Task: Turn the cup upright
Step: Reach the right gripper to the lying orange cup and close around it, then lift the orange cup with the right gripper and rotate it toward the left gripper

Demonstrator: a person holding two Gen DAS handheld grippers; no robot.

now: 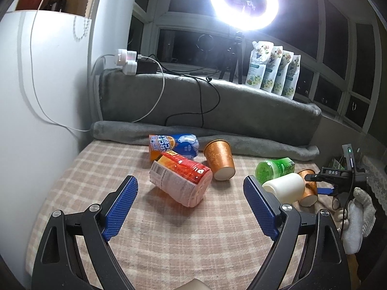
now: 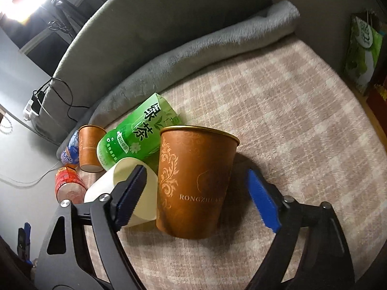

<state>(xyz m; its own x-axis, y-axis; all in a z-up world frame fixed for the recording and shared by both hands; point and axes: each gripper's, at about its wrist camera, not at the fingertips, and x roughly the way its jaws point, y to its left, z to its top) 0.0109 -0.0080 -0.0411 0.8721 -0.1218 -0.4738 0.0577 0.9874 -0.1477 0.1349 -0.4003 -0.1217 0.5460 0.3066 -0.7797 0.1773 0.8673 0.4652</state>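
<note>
Brown cup (image 2: 196,183) stands between the right gripper's (image 2: 196,198) spread fingers (image 2: 262,203) (untouched); left gripper (image 1: 191,207) gapes, holding nothing.

Brown cup (image 2: 196,183) upright between spread right tool (image 2: 197,194) fingers, white cup (image 2: 125,193) and green bottle (image 2: 137,135) behind

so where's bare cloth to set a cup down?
Free: the checked cloth in front of the left gripper, and the stretch right of the near orange cup. Crowded: mid-cloth, where the red bottle, blue bottle, green bottle and white cup cluster.
</note>
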